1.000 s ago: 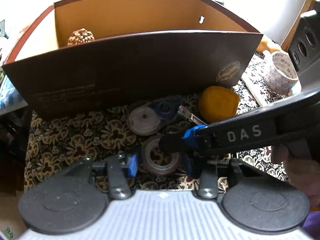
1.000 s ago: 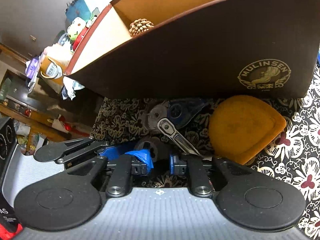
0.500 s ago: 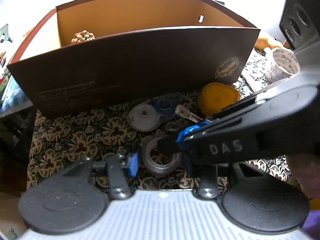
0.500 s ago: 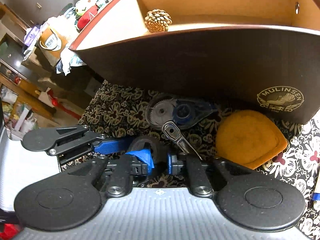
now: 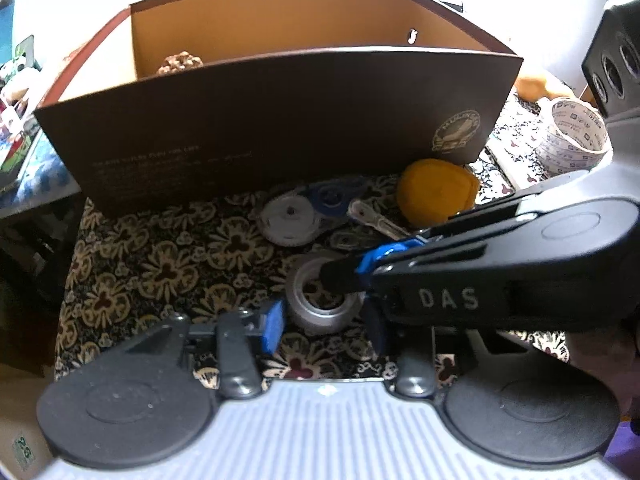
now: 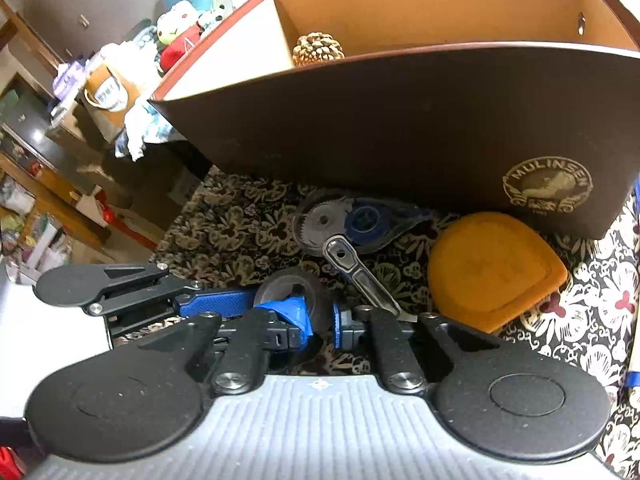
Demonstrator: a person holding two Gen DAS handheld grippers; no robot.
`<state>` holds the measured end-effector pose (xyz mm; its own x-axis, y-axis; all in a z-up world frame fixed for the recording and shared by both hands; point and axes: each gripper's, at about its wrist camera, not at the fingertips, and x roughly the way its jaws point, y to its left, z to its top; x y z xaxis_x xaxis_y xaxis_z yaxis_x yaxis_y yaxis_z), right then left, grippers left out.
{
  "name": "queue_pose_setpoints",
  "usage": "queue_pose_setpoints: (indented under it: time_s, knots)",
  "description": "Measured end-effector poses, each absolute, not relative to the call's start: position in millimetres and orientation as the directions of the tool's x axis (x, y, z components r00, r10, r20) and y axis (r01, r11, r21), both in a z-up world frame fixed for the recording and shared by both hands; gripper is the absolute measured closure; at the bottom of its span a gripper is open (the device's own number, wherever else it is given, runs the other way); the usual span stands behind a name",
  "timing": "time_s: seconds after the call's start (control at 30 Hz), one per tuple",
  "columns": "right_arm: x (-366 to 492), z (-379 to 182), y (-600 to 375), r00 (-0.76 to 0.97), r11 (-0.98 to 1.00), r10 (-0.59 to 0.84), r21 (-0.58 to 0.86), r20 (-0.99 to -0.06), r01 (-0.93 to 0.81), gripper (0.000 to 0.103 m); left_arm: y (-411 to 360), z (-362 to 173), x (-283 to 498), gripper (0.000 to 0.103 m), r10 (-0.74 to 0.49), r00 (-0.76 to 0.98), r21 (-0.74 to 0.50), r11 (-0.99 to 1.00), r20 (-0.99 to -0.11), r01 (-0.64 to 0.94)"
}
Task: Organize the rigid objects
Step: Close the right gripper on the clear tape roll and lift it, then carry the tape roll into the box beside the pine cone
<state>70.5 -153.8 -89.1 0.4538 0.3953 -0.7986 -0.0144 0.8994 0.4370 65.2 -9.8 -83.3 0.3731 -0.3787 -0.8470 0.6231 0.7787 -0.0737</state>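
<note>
A grey tape roll (image 5: 320,312) lies on the flowered cloth in front of a brown cardboard box (image 5: 280,120). My left gripper (image 5: 325,326) is open, with one blue pad on each side of the roll. My right gripper (image 6: 322,320) reaches in from the right and is shut on the roll's wall (image 6: 280,284), one finger inside the hole. A pine cone (image 6: 318,48) sits inside the box. Between roll and box lie a blue correction-tape dispenser (image 6: 360,224), a metal tool (image 6: 356,268) and an orange pouch (image 6: 492,272).
A white printed tape roll (image 5: 572,136) stands to the right of the box. The cloth's left edge (image 5: 72,260) drops off to a dark floor. Shelves and clutter (image 6: 60,120) fill the room at the left in the right wrist view.
Both cameras have risen and drawn back a little, so more of the box's inside shows. The right gripper stays on the tape roll and the left still straddles it.
</note>
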Motion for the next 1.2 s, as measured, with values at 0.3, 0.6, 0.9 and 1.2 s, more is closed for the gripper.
queue_pose_setpoints:
  time_s: [0.3, 0.6, 0.9, 1.2]
  knots:
    - [59, -60, -167, 0.472, 0.849, 0.478, 0.528, -0.74, -0.031, 0.103, -15, -46, 45, 0.062, -0.352, 0.403, -0.034, 0.787, -0.845, 0.617]
    - [56, -12, -182, 0.55, 0.833, 0.492, 0.548, -0.675, -0.073, 0.103, -34, 9, 42, 0.062, -0.319, 0.448, 0.052, 0.765, -0.835, 0.641]
    - [62, 29, -209, 0.653, 0.839, 0.455, 0.536, -0.605, -0.088, 0.103, -61, 57, 46, 0.062, -0.361, 0.523, 0.119, 0.726, -0.772, 0.677]
    - [97, 44, -232, 0.693, 0.848, 0.418, 0.527, -0.588, -0.065, 0.103, -86, 75, 83, 0.062, -0.388, 0.553, 0.141, 0.712, -0.737, 0.688]
